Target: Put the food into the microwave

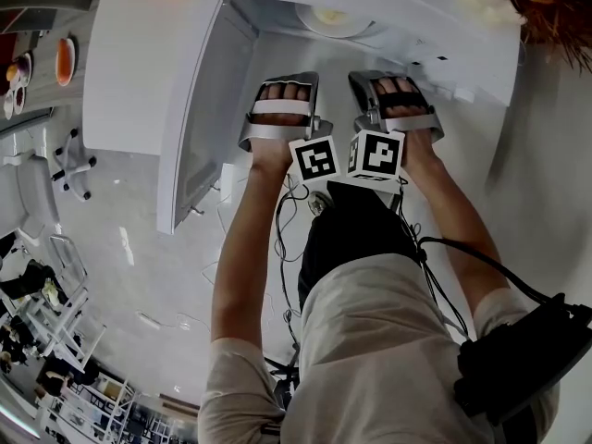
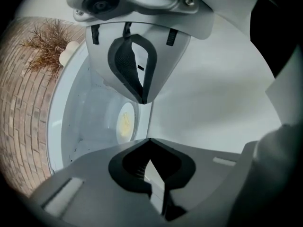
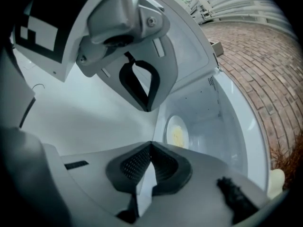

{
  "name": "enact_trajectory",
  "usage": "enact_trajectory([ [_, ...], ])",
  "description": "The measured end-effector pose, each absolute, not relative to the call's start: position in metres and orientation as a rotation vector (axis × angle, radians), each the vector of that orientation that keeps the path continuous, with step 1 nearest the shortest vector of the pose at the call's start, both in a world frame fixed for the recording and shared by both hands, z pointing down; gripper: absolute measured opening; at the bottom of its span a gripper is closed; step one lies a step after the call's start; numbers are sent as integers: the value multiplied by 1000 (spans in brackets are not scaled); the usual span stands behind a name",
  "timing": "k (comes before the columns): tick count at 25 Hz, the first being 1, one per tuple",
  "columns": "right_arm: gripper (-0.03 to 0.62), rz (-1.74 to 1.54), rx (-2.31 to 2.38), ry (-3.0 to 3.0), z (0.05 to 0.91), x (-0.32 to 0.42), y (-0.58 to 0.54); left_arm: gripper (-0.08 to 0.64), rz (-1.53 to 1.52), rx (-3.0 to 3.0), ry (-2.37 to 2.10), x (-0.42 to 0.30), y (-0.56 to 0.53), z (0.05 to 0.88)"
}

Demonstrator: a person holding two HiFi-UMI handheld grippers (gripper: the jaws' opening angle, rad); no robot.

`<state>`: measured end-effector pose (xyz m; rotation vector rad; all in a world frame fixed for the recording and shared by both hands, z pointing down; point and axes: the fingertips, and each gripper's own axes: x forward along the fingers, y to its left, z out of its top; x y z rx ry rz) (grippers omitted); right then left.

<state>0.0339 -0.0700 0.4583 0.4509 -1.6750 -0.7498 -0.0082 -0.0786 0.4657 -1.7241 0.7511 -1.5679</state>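
Front of the white microwave box (image 1: pixel 462 44) is wide open, so straight path in. Round white plate w/ yellow food (image 1: pixel 333 18) takes the middle of the cavity floor, w/ free room beside & above it. Open white microwave door (image 1: pixel 190 137) sticks out on the left & walls off that side. Dry brown twiggy plant (image 1: pixel 546 7) sits up top on the right, clear of the opening.

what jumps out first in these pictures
The white microwave stands with its door swung wide to the left in the head view, and a plate of pale yellow food sits inside. Right in front of the opening, the left gripper and right gripper are both shut and empty.
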Motion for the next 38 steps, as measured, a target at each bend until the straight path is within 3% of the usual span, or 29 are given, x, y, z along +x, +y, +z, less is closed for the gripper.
enact_trajectory([
  [38,8,-953,567,-1641,358,46,58,6,-1423,-1658,762,29,47,368],
])
